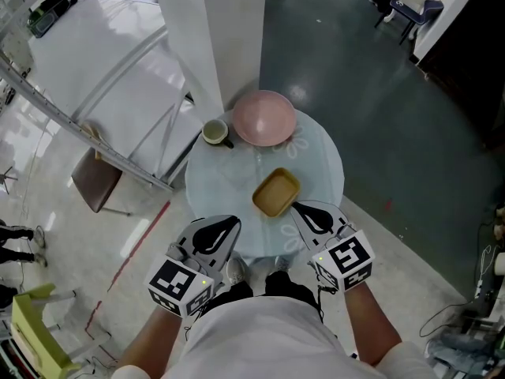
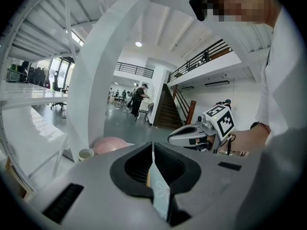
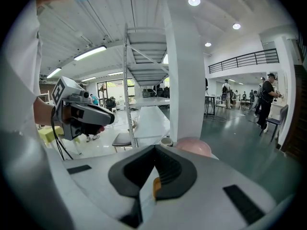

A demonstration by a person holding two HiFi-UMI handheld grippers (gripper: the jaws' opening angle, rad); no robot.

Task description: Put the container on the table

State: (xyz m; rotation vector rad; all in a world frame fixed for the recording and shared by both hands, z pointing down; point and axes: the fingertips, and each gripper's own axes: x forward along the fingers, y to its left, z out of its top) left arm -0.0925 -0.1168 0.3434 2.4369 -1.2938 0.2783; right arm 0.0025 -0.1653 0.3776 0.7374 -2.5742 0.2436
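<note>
A small square yellow container (image 1: 275,193) sits on the round glass table (image 1: 323,160), near its front edge. My right gripper (image 1: 303,212) is shut and empty, its tips just beside the container's near right corner. In the right gripper view the jaws (image 3: 154,150) meet at the tips, and a sliver of the yellow container (image 3: 156,186) shows below them. My left gripper (image 1: 216,232) is also shut and empty, over the table's front left edge, about a hand's width left of the container. The left gripper view shows its jaws (image 2: 152,145) closed, with the right gripper (image 2: 192,135) beyond.
An upturned pink bowl (image 1: 263,118) and a pale cup (image 1: 215,133) stand at the table's far side, next to a white pillar (image 1: 233,34). A long white bench (image 1: 102,54) and a brown stool (image 1: 95,180) are to the left. Grey floor lies to the right.
</note>
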